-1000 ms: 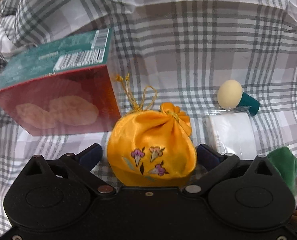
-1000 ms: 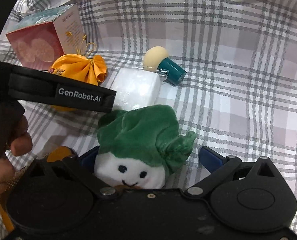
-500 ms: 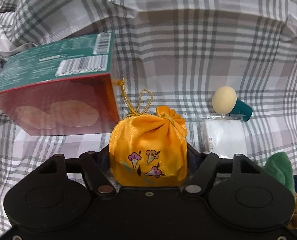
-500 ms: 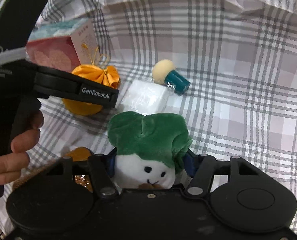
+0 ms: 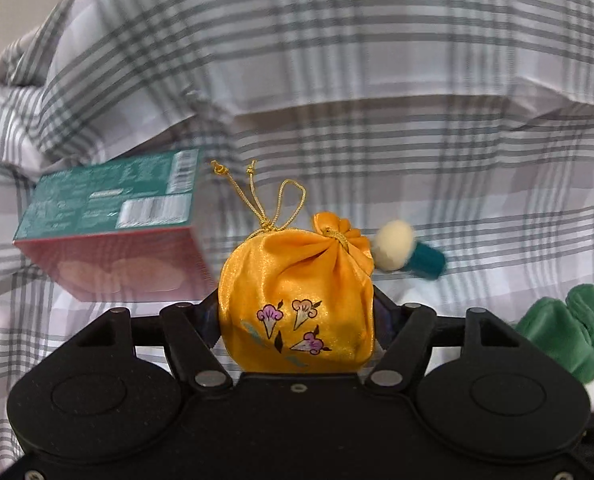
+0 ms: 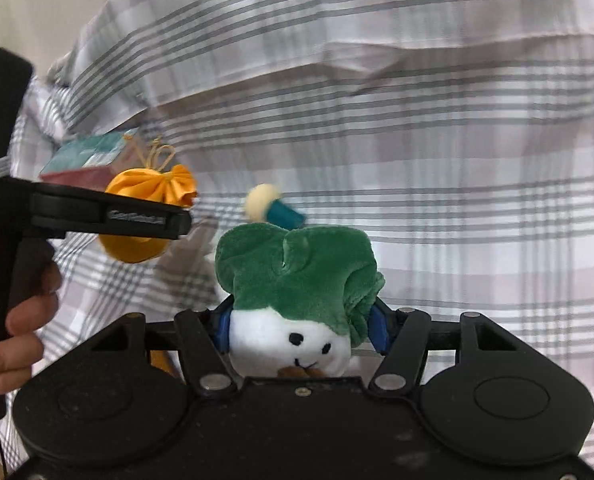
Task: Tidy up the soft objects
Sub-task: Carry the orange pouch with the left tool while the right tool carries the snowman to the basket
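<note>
My left gripper (image 5: 296, 312) is shut on an orange satin drawstring pouch (image 5: 297, 292) with small flower prints and holds it up off the checked cloth. My right gripper (image 6: 299, 322) is shut on a green-and-white plush toy (image 6: 297, 280) with a smiling face, also lifted. The pouch (image 6: 149, 208) and the left gripper body (image 6: 109, 216) show at the left of the right wrist view. The plush (image 5: 569, 332) shows at the right edge of the left wrist view.
A red and teal carton (image 5: 113, 228) lies on the checked cloth (image 5: 417, 140) at the left. A cream makeup sponge with a teal handle (image 5: 407, 254) lies beyond the pouch. A white packet (image 6: 201, 236) is partly hidden behind the left gripper. A pillow rises behind.
Both grippers closed on their objects and lifted them off the cloth. The views tilted up, so the carton, sponge and packet now sit lower and farther away.
</note>
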Available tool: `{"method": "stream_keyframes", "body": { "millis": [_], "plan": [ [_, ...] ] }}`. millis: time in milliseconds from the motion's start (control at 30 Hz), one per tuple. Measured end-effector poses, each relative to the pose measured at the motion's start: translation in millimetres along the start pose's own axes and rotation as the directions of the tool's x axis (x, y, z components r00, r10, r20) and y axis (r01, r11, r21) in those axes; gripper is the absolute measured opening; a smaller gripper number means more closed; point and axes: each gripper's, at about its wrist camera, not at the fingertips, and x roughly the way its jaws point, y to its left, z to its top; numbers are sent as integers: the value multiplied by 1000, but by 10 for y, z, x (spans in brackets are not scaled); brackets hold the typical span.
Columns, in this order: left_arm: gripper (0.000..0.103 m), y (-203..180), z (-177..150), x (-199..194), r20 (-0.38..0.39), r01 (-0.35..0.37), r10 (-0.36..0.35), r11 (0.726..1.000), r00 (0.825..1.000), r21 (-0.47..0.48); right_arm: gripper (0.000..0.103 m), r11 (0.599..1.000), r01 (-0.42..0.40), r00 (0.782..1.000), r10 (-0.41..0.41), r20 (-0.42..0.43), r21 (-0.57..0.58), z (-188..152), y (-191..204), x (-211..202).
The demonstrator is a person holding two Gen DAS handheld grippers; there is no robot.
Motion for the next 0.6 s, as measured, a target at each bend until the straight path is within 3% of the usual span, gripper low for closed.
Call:
{"method": "stream_keyframes", "body": {
  "millis": [233,600],
  "plan": [
    [65,-467,-56,-153,13,47,-48,997,999,62,61,986,108,993,-112,26,124,-101,-553,-201],
    [65,-1494,-170,-385,-9,197,-199,963,980,186,61,928,294,950,-311,43,228,-584,-1109,-741]
  ]
}}
